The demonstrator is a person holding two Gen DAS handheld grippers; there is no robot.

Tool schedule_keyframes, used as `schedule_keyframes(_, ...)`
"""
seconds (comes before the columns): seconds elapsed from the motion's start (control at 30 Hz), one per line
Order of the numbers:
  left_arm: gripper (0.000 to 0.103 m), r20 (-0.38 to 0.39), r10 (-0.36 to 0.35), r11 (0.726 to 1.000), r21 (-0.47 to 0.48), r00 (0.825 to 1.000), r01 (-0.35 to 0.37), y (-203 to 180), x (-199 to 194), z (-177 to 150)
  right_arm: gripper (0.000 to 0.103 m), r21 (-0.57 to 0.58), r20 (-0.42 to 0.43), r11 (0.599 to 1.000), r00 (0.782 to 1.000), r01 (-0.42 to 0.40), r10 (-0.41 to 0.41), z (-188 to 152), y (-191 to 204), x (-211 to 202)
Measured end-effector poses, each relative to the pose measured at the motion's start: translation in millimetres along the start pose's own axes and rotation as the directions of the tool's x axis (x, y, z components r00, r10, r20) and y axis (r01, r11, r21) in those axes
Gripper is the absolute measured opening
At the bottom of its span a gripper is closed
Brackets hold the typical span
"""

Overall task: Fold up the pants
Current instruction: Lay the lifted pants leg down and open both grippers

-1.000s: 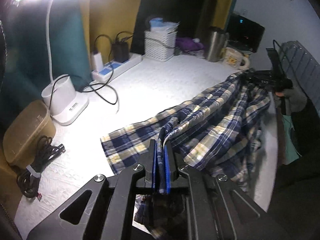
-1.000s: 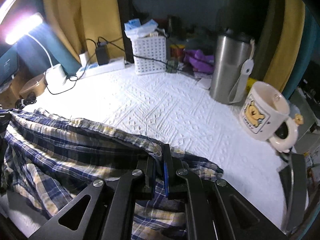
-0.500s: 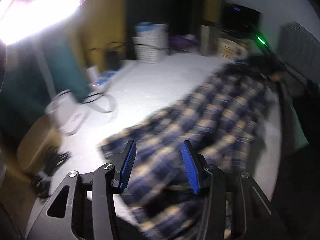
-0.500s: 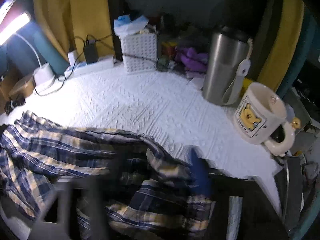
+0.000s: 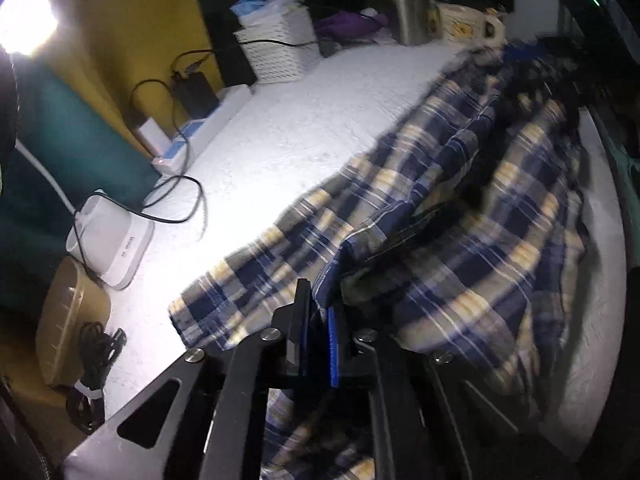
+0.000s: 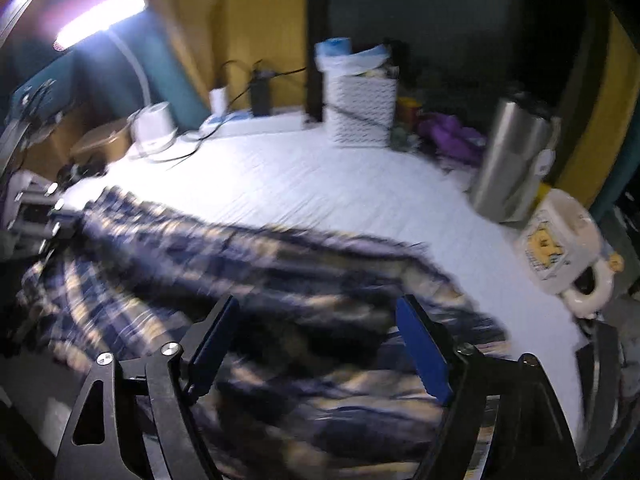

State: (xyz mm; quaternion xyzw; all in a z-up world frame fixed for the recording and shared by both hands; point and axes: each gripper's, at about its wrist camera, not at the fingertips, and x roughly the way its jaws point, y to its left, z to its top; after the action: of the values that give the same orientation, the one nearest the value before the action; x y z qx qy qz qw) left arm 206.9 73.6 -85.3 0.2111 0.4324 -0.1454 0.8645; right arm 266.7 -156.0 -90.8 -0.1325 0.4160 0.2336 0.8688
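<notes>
The blue, white and yellow plaid pants (image 5: 460, 216) lie stretched along the front of the white textured table (image 5: 304, 120), partly doubled over lengthwise. My left gripper (image 5: 318, 312) is shut on a folded edge of the pants near one end. In the right wrist view the pants (image 6: 224, 264) are blurred. My right gripper (image 6: 316, 320) is open wide just above the cloth at the other end and holds nothing.
Along the back stand a white lamp base (image 5: 108, 236) with cables, a power strip (image 5: 200, 128), a white basket (image 5: 276, 48), a steel tumbler (image 6: 512, 156) and a cartoon mug (image 6: 560, 248). A tan box (image 5: 68, 316) and coiled cable (image 5: 92, 364) sit at the left.
Both grippers let go of the pants half a second ago. The left has since shut again on a fold of cloth. The right has opened wider and lifted back.
</notes>
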Motion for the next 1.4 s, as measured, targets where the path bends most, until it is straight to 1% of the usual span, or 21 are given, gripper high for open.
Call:
schedule_keyframes(0.07, 0.003, 0.003, 0.02, 0.999, -0.037, 1.0, -0.02, 14, 4, 7, 0.062, -0.006, -0.015, 1.0, 1.0, -0.016, 0.016, -2, 6, 5)
schedule_keyframes(0.2, 0.003, 0.027, 0.088, 0.993, -0.082, 0.996, -0.085, 41, 15, 29, 0.061, -0.012, -0.044, 0.999, 0.998, -0.033, 0.033, -8, 11, 13)
schedule_keyframes(0.27, 0.008, 0.008, 0.11, 0.986, -0.129, 0.994, -0.108, 55, 25, 38, 0.061, -0.005, -0.061, 0.999, 0.998, -0.032, 0.032, -13, 12, 16)
schedule_keyframes(0.3, 0.009, -0.005, 0.096, 0.983, -0.159, 0.995, -0.095, 63, 29, 41, 0.061, 0.0, -0.068, 1.0, 0.997, -0.031, 0.031, -16, 11, 18)
schedule_keyframes(0.37, 0.028, -0.015, 0.058, 0.976, -0.208, 0.998, -0.059, 75, 28, 42, 0.061, 0.009, -0.082, 1.0, 0.996, -0.023, 0.024, -22, 9, 20)
schedule_keyframes(0.4, 0.054, -0.009, 0.071, 0.972, -0.224, 0.997, -0.071, 80, 23, 40, 0.061, 0.016, -0.087, 1.0, 0.996, -0.014, 0.015, -25, 7, 21)
schedule_keyframes(0.43, 0.066, -0.001, 0.093, 0.967, -0.236, 0.996, -0.091, 82, 15, 35, 0.061, 0.025, -0.086, 1.0, 0.996, -0.01, 0.012, -28, 5, 20)
schedule_keyframes(0.53, 0.067, -0.008, 0.098, 0.958, -0.269, 0.995, -0.096, 87, -9, 15, 0.061, 0.041, -0.071, 0.999, 0.997, 0.004, -0.001, -34, 0, 14)
schedule_keyframes(0.63, 0.067, -0.043, 0.131, 0.943, -0.303, 0.99, -0.138, 83, -32, -17, 0.061, 0.069, -0.052, 0.997, 0.998, 0.033, -0.029, -38, -12, 2)
schedule_keyframes(0.7, 0.067, -0.052, 0.097, 0.935, -0.338, 0.994, -0.109, 81, -43, -41, 0.062, 0.084, -0.051, 0.995, 0.998, 0.046, -0.042, -41, -19, -2)
schedule_keyframes(0.77, 0.067, -0.065, 0.098, 0.915, -0.386, 0.993, -0.115, 82, -47, -58, 0.061, 0.099, -0.053, 0.993, 0.997, 0.064, -0.059, -45, -27, -5)
schedule_keyframes(0.83, 0.067, -0.088, 0.1, 0.88, -0.457, 0.991, -0.129, 84, -51, -77, 0.061, 0.118, -0.046, 0.991, 0.997, 0.068, -0.063, -49, -36, -11)
schedule_keyframes(0.93, 0.067, -0.047, -0.01, 0.853, -0.521, 0.999, -0.016, 77, -46, -92, 0.061, 0.149, -0.017, 0.983, 0.994, 0.107, -0.105, -50, -47, -26)
schedule_keyframes(1.03, 0.067, -0.025, -0.061, 0.846, -0.532, 0.998, 0.039, 69, -34, -94, 0.062, 0.201, 0.014, 0.97, 0.99, 0.135, -0.141, -53, -63, -42)
schedule_keyframes(1.07, 0.067, -0.027, -0.086, 0.831, -0.553, 0.996, 0.057, 69, -26, -95, 0.062, 0.212, 0.015, 0.966, 0.988, 0.149, -0.156, -54, -68, -44)
schedule_keyframes(1.13, 0.066, -0.054, -0.113, 0.796, -0.603, 0.992, 0.058, 71, -15, -100, 0.062, 0.241, -0.006, 0.953, 0.982, 0.185, -0.189, -62, -81, -47)
schedule_keyframes(1.2, 0.066, -0.063, -0.112, 0.784, -0.618, 0.992, 0.049, 69, -17, -104, 0.062, 0.269, -0.026, 0.944, 0.981, 0.193, -0.193, -68, -89, -47)
schedule_keyframes(1.23, 0.066, -0.062, -0.108, 0.787, -0.615, 0.992, 0.047, 65, -23, -105, 0.063, 0.285, -0.03, 0.94, 0.982, 0.187, -0.186, -70, -92, -47)
schedule_keyframes(1.3, 0.066, -0.033, -0.111, 0.789, -0.611, 0.993, 0.068, 58, -38, -108, 0.079, 0.33, -0.033, 0.931, 0.988, 0.155, -0.153, -77, -99, -45)
schedule_keyframes(1.37, 0.067, 0.0, -0.135, 0.784, -0.611, 0.991, 0.106, 53, -44, -110, 0.087, 0.349, -0.034, 0.927, 0.991, 0.134, -0.131, -80, -101, -42)
schedule_keyframes(1.4, 0.067, 0.009, -0.153, 0.791, -0.598, 0.988, 0.128, 49, -44, -109, 0.087, 0.349, -0.032, 0.929, 0.992, 0.124, -0.121, -82, -99, -42)
